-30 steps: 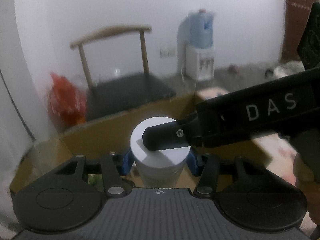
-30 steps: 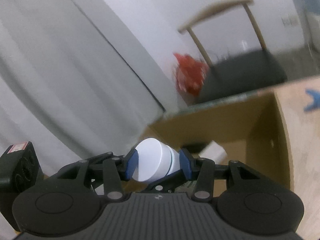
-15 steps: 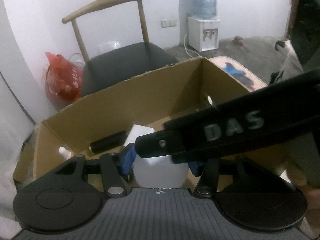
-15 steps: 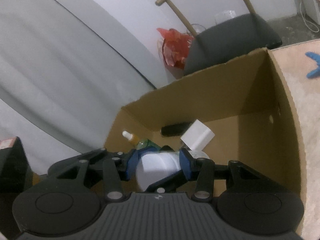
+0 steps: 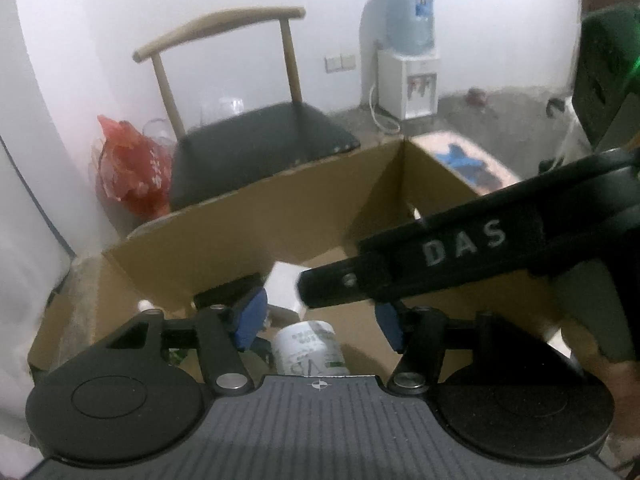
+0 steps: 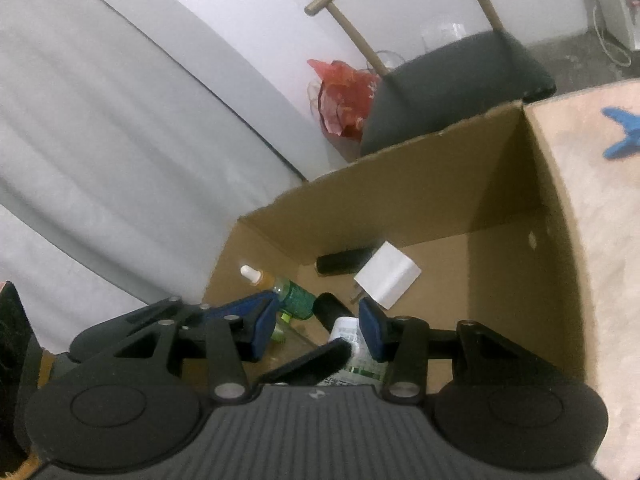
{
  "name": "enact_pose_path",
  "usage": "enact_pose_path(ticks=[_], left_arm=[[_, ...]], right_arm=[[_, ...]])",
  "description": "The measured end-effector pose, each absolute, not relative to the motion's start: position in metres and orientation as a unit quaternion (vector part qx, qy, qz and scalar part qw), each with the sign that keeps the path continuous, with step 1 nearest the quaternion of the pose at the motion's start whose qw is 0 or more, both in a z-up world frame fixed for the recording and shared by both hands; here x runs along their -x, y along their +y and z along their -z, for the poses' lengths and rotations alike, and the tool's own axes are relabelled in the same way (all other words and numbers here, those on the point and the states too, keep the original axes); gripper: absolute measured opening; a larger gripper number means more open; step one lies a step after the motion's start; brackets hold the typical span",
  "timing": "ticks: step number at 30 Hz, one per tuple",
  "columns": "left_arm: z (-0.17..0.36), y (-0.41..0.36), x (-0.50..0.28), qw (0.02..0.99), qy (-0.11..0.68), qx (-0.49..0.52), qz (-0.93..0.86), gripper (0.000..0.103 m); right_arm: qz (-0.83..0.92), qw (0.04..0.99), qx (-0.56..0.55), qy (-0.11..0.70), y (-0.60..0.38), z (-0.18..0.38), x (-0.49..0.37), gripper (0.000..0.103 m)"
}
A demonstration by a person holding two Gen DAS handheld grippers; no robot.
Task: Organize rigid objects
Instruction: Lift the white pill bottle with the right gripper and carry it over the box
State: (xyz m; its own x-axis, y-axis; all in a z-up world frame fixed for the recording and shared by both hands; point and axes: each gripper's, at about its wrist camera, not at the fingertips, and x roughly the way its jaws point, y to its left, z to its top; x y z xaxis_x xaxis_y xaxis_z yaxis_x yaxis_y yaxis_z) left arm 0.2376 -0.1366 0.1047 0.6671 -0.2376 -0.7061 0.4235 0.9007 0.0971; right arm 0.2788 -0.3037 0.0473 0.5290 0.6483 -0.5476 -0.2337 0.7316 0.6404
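Observation:
A white bottle with a green label lies tilted low inside the cardboard box. It sits below both pairs of blue pads and no pad presses on it. My left gripper hangs just over it, its jaws opening. My right gripper is open too, and the bottle is much narrower than its gap. One of the right gripper's black fingers crosses the left wrist view from the right, above the bottle.
In the box lie a white square adapter, two black cylinders, a dropper bottle and a green bottle. Behind it are a chair, a red bag and a water dispenser. A curtain hangs left.
The white bottle was between both grippers' pads and now lies lower, in the box. The left jaws have widened. Both views have tipped down into the box.

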Motion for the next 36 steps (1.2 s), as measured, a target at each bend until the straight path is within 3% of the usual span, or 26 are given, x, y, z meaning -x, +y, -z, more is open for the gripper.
enact_pose_path(ticks=[8, 19, 28, 30, 36], left_arm=[[-0.13, -0.094, -0.194, 0.931, 0.309, -0.07, 0.181, 0.071], [-0.124, -0.022, -0.139, 0.954, 0.257, 0.003, 0.155, 0.074], [-0.108, 0.033, -0.125, 0.961, 0.253, 0.057, 0.094, 0.075], [-0.106, 0.039, -0.127, 0.961, 0.254, 0.065, 0.085, 0.075], [-0.107, 0.05, -0.125, 0.963, 0.246, 0.076, 0.079, 0.075]], right_arm=[[-0.264, 0.838, -0.225, 0.421, -0.308, -0.068, -0.268, 0.052], [-0.246, 0.77, -0.142, 0.572, -0.268, -0.032, -0.292, 0.055], [-0.251, 0.72, -0.102, 0.638, -0.231, -0.01, -0.307, 0.055], [-0.251, 0.71, -0.103, 0.649, -0.226, -0.004, -0.31, 0.06], [-0.244, 0.707, -0.12, 0.652, -0.227, 0.003, -0.308, 0.061]])
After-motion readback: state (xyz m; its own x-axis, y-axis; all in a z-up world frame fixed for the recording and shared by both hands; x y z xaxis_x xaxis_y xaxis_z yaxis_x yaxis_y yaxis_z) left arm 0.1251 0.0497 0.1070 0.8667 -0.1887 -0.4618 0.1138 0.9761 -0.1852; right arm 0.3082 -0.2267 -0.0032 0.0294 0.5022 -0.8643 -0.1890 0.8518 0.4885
